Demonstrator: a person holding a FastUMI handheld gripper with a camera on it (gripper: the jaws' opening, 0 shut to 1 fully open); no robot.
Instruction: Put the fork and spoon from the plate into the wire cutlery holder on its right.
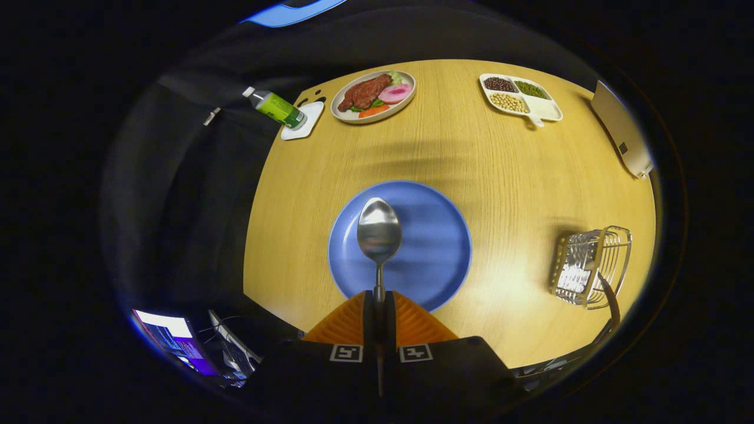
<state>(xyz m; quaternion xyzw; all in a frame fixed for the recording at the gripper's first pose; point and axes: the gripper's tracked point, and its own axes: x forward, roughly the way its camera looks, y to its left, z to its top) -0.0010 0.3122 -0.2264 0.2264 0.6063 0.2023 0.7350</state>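
Spoon (379,234), shiny steel, handle clamped between the gripper (379,297) fingers, bowl over blue plate (436,247).

The spoon (379,235) is shining, made of plain metal, with an oval bowl and a thin handle. It is pointing straight ahead, bowl forward, and its handle is sitting clamped between the two fingers of the gripper (379,300). The bowl is hanging over the blue plate (436,235), a round flat plate that is lying on the wooden table. The wire cutlery holder (591,266) is standing to the right of the plate, well apart from it; a dark handle is sticking out of it.
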